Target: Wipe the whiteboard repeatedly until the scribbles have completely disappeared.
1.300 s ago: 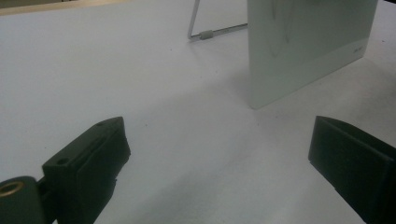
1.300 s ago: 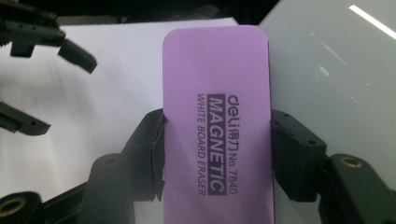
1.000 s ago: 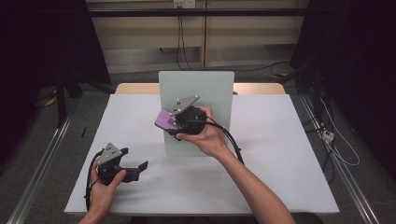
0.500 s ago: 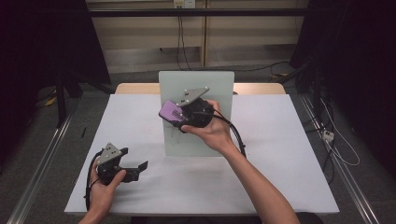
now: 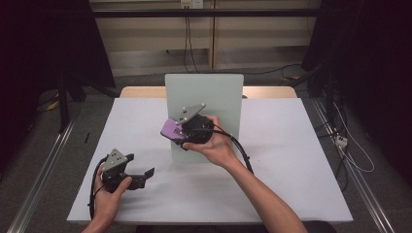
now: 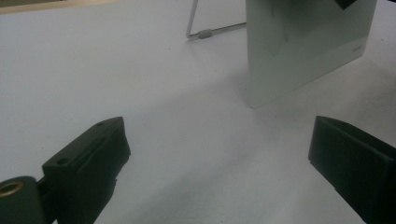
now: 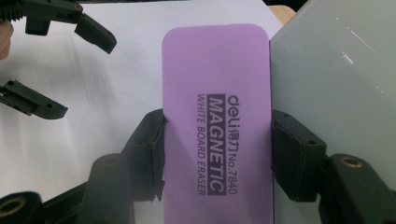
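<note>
Here we held the right gripper [image 5: 180, 132] in front of the upright pale grey-green whiteboard panel [image 5: 214, 94] that stood on the white table [image 5: 291, 160], near its back edge. Its two black jaws were clamped on the long sides of a flat purple magnetic whiteboard eraser with rounded corners [image 7: 215, 121]; in the right gripper view the pads pressed on both edges, and the printed face of the eraser was turned toward that camera. In the high view the eraser [image 5: 171, 129] sat at the left lower part of the panel, its far side just beside the board's face; we could not tell whether it touched the surface. In the right gripper view the panel [image 7: 336, 79] rose to the right of the eraser.

Our left gripper [image 5: 143, 175] lay low over the table near the front left corner, well apart from the board, in our left hand [image 5: 111, 196]. Its jaws stood wide with nothing between them, as the left gripper view showed, with bare table under them and the foot of the panel [image 6: 303, 56] beyond.
</note>
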Motion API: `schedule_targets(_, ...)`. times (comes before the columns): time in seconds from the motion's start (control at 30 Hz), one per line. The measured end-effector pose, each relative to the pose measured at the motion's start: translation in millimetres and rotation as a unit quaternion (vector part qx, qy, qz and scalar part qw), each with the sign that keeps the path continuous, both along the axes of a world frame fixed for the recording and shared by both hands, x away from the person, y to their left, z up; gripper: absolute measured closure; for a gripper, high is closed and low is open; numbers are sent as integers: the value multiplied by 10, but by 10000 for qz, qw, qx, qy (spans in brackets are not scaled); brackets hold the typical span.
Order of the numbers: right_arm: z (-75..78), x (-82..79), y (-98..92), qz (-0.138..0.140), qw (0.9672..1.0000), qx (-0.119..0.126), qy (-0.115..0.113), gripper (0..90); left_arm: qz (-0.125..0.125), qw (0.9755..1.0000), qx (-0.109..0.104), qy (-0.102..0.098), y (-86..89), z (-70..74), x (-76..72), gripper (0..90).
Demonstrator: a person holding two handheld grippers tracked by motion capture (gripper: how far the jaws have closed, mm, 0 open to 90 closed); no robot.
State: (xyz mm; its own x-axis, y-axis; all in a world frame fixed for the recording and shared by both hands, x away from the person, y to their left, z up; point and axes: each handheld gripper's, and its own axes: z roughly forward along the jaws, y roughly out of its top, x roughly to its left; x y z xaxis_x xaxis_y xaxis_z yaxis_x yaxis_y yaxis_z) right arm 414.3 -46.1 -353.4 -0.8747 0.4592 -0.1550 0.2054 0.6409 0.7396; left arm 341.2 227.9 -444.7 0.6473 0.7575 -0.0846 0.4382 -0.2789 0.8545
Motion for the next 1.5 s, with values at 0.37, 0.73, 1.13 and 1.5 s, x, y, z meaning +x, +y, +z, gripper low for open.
schedule_targets(0.37,42,2,-53,17,10000,-79,-10,420,50,10000,-59,1,24,2,-3,47)
schedule_targets(0.73,374,38,-370,-445,9979,315,-362,419,23,10000,9,24,15,-8,6,47)
schedule_targets(1.13,150,-48,-359,-385,9988,157,-258,420,25,10000,-2,3,13,0,-6,48)
schedule_targets(1.5,-226,-155,-279,-121,9997,-186,115,420,23,10000,-6,-3,10,-5,-5,48)
